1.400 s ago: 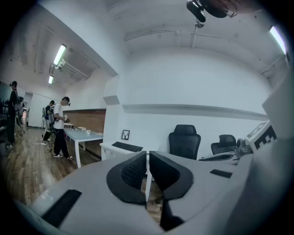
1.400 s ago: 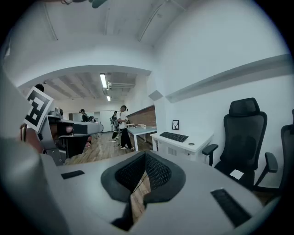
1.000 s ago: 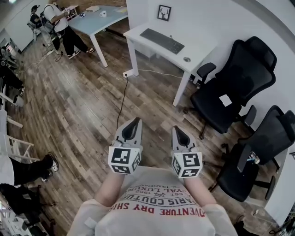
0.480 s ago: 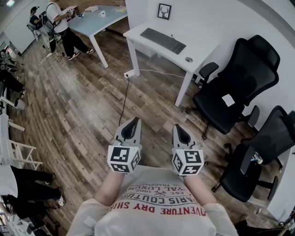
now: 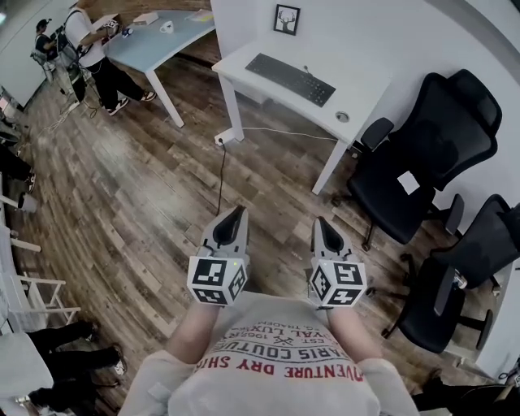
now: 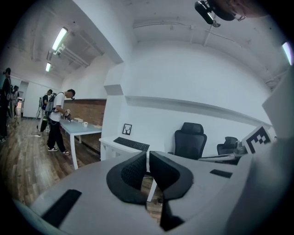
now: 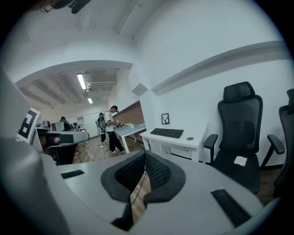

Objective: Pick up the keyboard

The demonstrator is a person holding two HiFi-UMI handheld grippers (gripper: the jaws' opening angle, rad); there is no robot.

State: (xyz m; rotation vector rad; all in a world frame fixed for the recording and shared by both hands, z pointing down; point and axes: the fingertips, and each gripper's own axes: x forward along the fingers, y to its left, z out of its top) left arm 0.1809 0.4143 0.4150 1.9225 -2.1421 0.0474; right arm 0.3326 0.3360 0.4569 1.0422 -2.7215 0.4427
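Since a second ago, the white table point(image 5: 357, 93) has slid a little down and to the right in my head view, and the right tongs point(image 5: 322, 221) have drifted slightly right with it. Both tools sit low in the centre of the frame, side by side and pointing up the picture. The left tongs point(image 5: 237, 210) are pressed together with nothing between them, and the right tongs are pressed together and empty too. Both hang over the wooden floor point(image 5: 146, 187), where a dark cable point(image 5: 221, 175) runs up toward the table leg.

The keyboard point(image 5: 291, 79) lies flat on the table at the upper centre, well apart from both tools, below a small framed picture point(image 5: 286, 19) on the wall. A black office chair point(image 5: 422, 154) stands just right of the table. At the upper left a person point(image 5: 85, 41) stands beside a pale blue table point(image 5: 162, 36).
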